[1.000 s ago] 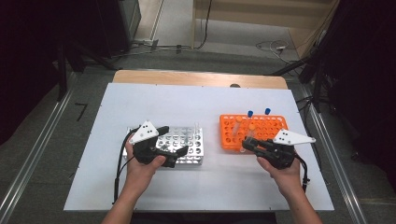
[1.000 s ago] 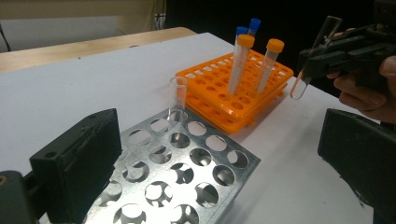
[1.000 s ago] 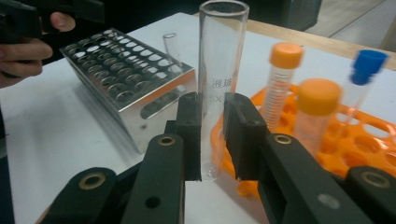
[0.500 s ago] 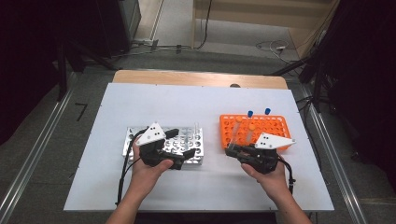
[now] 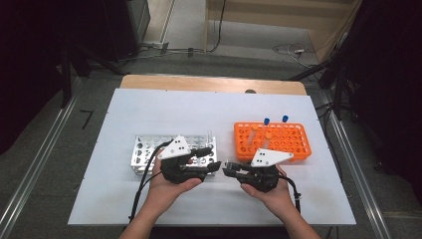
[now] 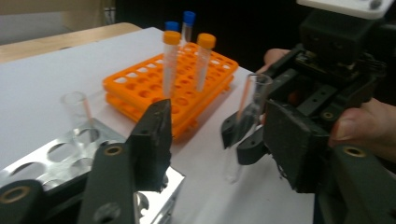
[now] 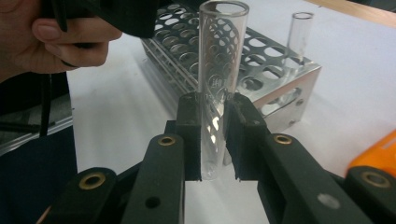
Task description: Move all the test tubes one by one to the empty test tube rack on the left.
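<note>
Metal rack left on table, plastic rack right, well apart. One open tube in metal rack's far right corner. Four capped tubes at plastic rack's far edge. Left gripper at metal rack's near right corner. Right gripper just right of it, between racks, holding upright tube.

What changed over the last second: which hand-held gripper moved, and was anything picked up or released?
The right hand-held gripper carried its clear tube leftward from the orange rack toward the left hand-held gripper, which shifted right, jaws open. Both racks stayed put.
</note>
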Action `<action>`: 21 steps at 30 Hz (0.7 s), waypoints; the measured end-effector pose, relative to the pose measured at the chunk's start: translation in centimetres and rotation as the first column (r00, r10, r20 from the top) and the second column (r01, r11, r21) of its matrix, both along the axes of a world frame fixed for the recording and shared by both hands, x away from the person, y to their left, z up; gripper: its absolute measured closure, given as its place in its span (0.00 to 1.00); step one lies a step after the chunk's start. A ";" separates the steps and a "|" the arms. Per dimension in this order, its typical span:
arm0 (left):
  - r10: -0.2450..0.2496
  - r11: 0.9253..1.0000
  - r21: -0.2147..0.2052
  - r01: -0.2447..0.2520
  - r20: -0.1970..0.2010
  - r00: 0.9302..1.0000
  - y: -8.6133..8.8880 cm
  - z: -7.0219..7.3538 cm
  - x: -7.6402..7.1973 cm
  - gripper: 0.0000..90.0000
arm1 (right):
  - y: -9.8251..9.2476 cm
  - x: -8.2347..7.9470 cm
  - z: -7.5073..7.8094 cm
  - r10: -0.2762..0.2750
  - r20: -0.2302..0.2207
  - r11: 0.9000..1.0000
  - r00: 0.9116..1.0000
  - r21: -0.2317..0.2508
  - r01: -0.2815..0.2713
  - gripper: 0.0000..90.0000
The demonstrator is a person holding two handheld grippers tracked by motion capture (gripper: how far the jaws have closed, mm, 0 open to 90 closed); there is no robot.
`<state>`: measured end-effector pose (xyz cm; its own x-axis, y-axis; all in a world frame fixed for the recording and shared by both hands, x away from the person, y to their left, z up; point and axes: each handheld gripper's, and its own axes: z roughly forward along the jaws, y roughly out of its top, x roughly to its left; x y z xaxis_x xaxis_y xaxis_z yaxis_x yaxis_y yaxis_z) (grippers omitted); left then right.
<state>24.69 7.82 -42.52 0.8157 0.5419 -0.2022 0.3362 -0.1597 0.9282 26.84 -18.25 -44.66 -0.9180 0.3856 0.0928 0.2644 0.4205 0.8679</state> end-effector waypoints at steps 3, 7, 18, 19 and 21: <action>-0.044 0.999 0.003 0.044 0.000 0.999 -0.7 -0.1 -0.2 0.56 | 0.3 -0.1 -0.1 0.006 0.000 1.000 1.000 -0.006 -0.006 0.82; -0.070 0.998 0.003 0.070 0.005 0.998 -1.4 -0.1 -0.3 0.68 | 1.0 -0.4 -0.2 0.026 -0.004 1.000 1.000 -0.012 -0.026 0.82; -0.067 0.997 0.038 0.066 0.022 0.997 -2.3 -0.4 -0.6 0.84 | 1.6 -0.8 -0.3 0.055 -0.014 0.998 0.998 -0.003 -0.055 0.82; -0.067 0.997 0.042 0.066 0.026 0.997 -2.3 -0.4 -0.6 0.84 | 1.5 -0.7 -0.3 0.056 -0.020 0.998 0.998 0.002 -0.056 0.82; -0.066 0.997 0.052 0.065 0.031 0.997 -2.3 -0.4 -0.6 0.85 | 1.5 -0.7 -0.3 0.055 -0.020 0.998 0.998 0.001 -0.055 0.82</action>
